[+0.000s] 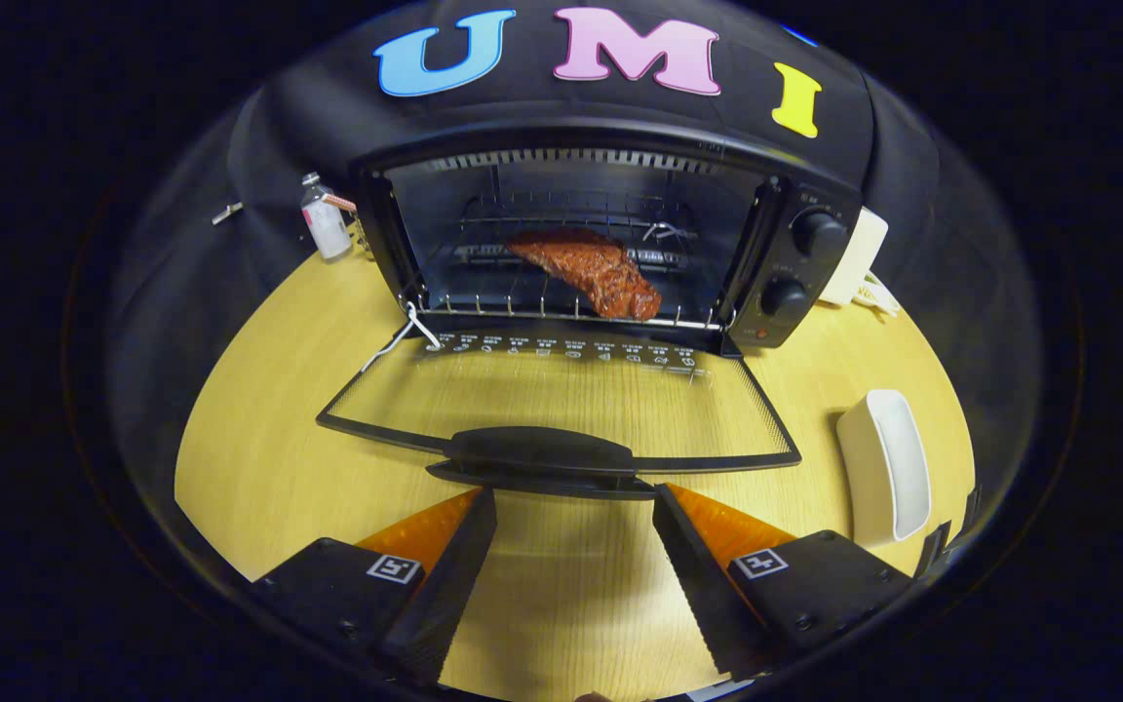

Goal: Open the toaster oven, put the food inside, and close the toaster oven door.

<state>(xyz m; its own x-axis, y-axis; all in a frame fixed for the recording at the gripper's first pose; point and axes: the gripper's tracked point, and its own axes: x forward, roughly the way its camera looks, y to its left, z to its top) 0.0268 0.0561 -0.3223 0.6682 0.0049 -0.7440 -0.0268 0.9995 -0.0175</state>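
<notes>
A small bottle (325, 218) is seen left of the toaster oven (581, 234). The food (591, 271) is laid on the oven's rack, and the door (561, 409) is dropped flat (handle foremost). The gripper (576, 499) is held open, empty, just short of that handle. A white dish (885, 463) is set right of the door.

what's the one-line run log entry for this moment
door: open flat | food: on oven rack | gripper: open, empty, fingers at door handle | left: close door
</notes>
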